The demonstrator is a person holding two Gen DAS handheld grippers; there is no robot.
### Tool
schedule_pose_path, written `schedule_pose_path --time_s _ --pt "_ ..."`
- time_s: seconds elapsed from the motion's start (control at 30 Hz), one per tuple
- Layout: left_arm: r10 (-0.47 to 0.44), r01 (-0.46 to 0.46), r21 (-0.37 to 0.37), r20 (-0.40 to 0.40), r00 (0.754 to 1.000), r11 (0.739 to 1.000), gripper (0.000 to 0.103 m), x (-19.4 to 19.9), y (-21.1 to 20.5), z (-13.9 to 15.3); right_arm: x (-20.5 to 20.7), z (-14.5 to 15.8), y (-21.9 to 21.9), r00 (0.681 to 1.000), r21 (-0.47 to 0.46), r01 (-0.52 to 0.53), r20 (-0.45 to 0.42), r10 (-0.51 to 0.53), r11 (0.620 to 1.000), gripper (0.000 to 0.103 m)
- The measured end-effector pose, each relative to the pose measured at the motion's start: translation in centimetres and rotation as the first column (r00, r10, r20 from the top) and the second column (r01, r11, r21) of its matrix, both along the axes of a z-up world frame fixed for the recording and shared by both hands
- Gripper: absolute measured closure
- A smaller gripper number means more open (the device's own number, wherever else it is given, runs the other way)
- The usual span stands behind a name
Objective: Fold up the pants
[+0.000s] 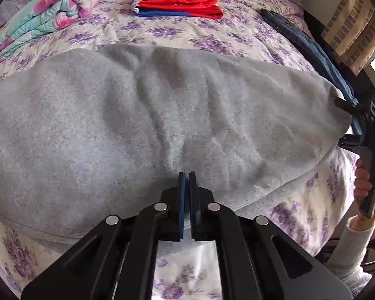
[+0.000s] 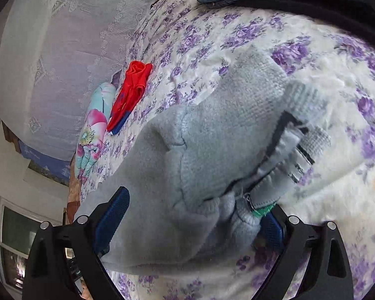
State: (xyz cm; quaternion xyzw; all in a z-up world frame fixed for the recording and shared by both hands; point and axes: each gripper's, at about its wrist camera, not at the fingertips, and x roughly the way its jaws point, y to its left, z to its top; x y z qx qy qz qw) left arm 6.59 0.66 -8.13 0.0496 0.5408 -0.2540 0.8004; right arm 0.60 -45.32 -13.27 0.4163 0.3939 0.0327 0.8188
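Note:
Grey fleece pants [image 1: 147,130] lie spread across the purple-flowered bedspread [image 1: 182,37]. My left gripper [image 1: 187,182] is shut on the near edge of the pants, the fabric pinched between its blue pads. In the right wrist view the waistband end of the pants [image 2: 212,155], with a zipper and green tag, lies between the jaws. My right gripper [image 2: 195,212] is open, its blue pads [image 2: 112,215] wide apart around the bunched cloth. The right gripper also shows in the left wrist view [image 1: 362,122], at the right end of the pants.
A folded red and blue garment [image 1: 177,1] lies at the far side of the bed. A rolled floral blanket [image 1: 50,15] lies at the far left. Blue jeans [image 1: 310,47] lie along the right edge. A lace curtain [image 2: 62,62] hangs beyond the bed.

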Motion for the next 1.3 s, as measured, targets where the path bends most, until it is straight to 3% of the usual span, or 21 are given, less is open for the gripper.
schedule_pose_path --time_s 0.03,0.07,0.1,0.17,0.2,0.27,0.37,0.47,0.6,0.73,0.87,0.97,1.17,1.3 --pt "-0.027 0.027 -0.023 -0.006 1.000 0.999 0.101 -0.1 -1.0 0.6 0.4 0.1 0.0 1.000 -0.011 0.002 0.013 -0.002 1.000 0.010" --pt "-0.054 0.054 -0.056 -0.007 0.999 0.997 0.101 -0.2 -2.0 1.4 0.4 0.2 0.1 1.000 -0.033 0.011 0.024 -0.010 0.999 0.019" --pt "-0.079 0.079 -0.093 -0.004 0.997 0.993 0.101 -0.2 -3.2 2.3 0.3 0.2 0.2 0.999 -0.074 0.026 0.029 -0.024 0.997 0.038" --pt "-0.111 0.112 -0.144 0.014 0.994 0.983 0.101 0.0 -5.9 3.9 0.2 -0.2 0.3 0.998 -0.159 0.053 0.039 -0.048 0.986 0.064" --pt "-0.111 0.114 -0.140 0.032 0.993 0.984 0.101 0.3 -7.5 4.5 0.1 -0.6 0.2 0.997 -0.161 0.049 0.059 -0.040 0.986 0.067" --pt "-0.111 0.115 -0.126 0.039 0.993 0.985 0.101 1.2 -10.9 4.7 -0.2 -0.8 0.2 0.994 -0.173 0.052 0.100 -0.035 0.984 0.068" --pt "-0.159 0.156 -0.120 -0.019 0.987 0.980 0.101 2.6 -16.1 3.6 -0.2 -0.8 0.1 0.993 -0.191 0.051 0.112 -0.030 0.980 0.068" --pt "-0.130 0.131 -0.019 0.028 0.991 0.991 0.101 3.7 -19.9 2.3 -0.2 -1.1 -0.6 0.992 -0.151 0.042 0.122 -0.023 0.988 0.068" --pt "-0.076 0.076 0.013 -0.002 0.997 0.997 0.101 6.1 -21.8 -0.3 -0.3 -1.1 -0.6 0.992 -0.155 0.031 0.126 -0.012 0.987 0.067" --pt "-0.105 0.103 0.050 0.042 0.994 0.993 0.103 4.5 -22.1 -0.5 0.1 -1.1 -0.4 0.992 -0.168 0.024 0.123 -0.003 0.986 0.066" --pt "-0.154 0.153 -0.044 -0.024 0.988 0.987 0.103 0.8 -20.8 -0.4 0.1 -1.1 -0.5 0.992 -0.161 0.023 0.125 -0.003 0.987 0.066" --pt "-0.149 0.149 -0.019 0.025 0.989 0.989 0.103 -0.9 -20.8 -1.2 0.2 -1.0 -0.3 0.993 -0.173 0.018 0.121 0.003 0.985 0.065" --pt "-0.122 0.110 -0.144 -0.078 0.990 0.984 0.103 0.8 -19.5 -1.6 0.3 -0.9 -0.1 0.993 -0.177 0.018 0.118 0.003 0.984 0.065" --pt "-0.125 0.111 -0.153 -0.087 0.988 0.982 0.102 1.1 -19.6 -1.8 0.3 -1.0 -0.1 0.993 -0.179 0.019 0.117 0.003 0.984 0.064"
